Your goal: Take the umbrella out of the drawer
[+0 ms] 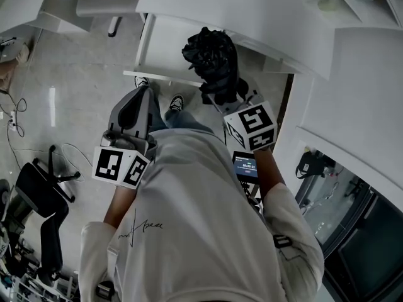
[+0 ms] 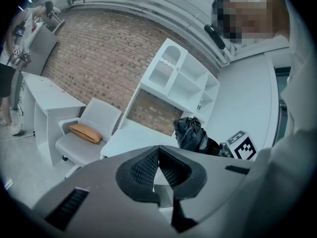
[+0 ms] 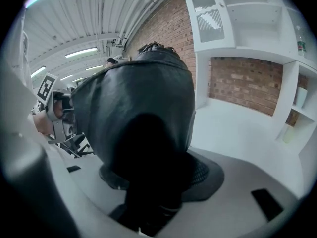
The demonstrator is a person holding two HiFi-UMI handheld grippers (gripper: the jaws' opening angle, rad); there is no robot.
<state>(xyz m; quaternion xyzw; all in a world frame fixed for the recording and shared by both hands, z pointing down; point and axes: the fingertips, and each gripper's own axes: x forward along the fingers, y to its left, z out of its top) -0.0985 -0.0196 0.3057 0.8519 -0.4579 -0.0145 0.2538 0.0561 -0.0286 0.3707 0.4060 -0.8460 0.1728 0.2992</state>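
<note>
You're keeping nothing in the L gripper (image 2: 158, 168), its jaws clenching together, tips touching. Your R gripper (image 3: 157, 185) jaws are grasping the folded black umbrella (image 3: 141, 103); you're holding it up in the air, nr the white counter's (image 1: 165, 48) front edge.

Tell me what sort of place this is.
Likely a staged living-room set in a lab or studio: white shelving against a brick wall, an armchair, and strip lights on a bare ceiling.
</note>
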